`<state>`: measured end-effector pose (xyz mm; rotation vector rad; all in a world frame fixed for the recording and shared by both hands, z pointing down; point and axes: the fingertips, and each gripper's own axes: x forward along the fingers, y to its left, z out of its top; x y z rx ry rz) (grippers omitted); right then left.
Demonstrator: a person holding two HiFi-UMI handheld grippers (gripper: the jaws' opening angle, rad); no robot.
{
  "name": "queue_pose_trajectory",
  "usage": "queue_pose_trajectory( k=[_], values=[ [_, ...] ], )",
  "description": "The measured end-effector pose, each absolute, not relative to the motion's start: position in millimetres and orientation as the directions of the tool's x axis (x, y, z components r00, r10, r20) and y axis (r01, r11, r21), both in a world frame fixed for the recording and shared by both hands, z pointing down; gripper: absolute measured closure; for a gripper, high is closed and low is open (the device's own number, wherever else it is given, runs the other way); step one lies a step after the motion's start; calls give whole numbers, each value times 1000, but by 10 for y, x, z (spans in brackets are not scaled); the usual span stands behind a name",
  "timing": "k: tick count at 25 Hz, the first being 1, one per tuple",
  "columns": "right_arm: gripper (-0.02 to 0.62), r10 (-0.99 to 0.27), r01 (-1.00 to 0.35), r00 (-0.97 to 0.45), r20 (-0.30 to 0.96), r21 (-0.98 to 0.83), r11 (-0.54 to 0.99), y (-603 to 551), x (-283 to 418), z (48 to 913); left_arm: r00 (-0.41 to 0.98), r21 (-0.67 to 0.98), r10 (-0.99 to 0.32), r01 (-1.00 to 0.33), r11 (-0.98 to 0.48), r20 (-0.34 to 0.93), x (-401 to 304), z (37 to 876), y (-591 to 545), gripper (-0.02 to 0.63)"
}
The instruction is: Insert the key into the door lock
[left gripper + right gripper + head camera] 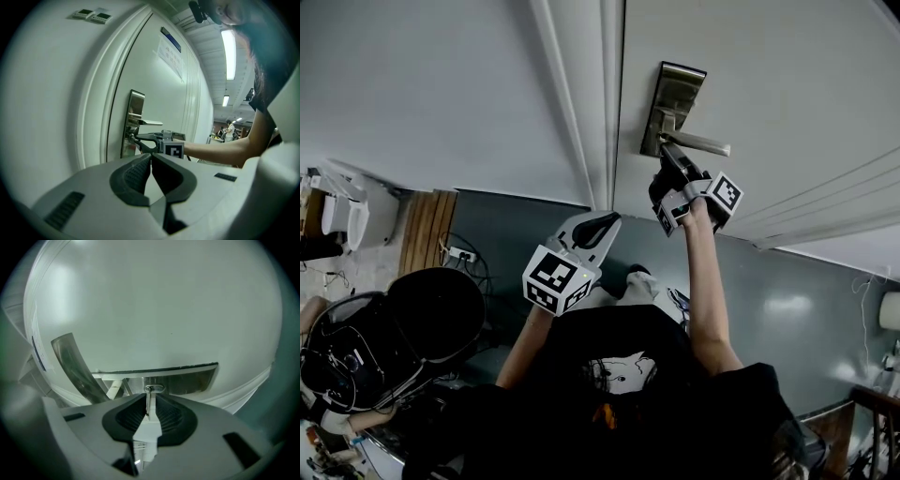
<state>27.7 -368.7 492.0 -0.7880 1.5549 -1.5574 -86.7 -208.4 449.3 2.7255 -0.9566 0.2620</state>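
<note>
A steel lock plate point(673, 108) with a lever handle point(701, 144) sits on the white door point(769, 84). My right gripper point(667, 157) is pressed up to the plate's lower end, just under the lever. In the right gripper view it is shut on a thin metal key point(149, 403). The key's tip meets the oval keyhole point(154, 388) in the lock plate point(192, 378); how deep it sits I cannot tell. My left gripper point(607, 225) hangs back below the door frame, shut on nothing. From the left gripper point(151, 155) view, the right gripper point(154, 139) shows at the lock plate point(136, 108).
The white door frame point(581, 103) runs left of the lock. Below on the grey floor are a wooden panel point(427, 230), a power strip point(461, 254) and a black round seat point(427, 314). A paper notice point(169, 55) hangs on the door, and wall switches point(91, 15) sit beside it.
</note>
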Motion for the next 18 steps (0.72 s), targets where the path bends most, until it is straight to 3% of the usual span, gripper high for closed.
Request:
queue_pose_trajectory(
  k=[18],
  values=[
    [545,-825,-236,-561,71,-969,77,-2502,211,4993,803,189,-550,-591,-784,232,-891,4476,-1702,594]
  ],
)
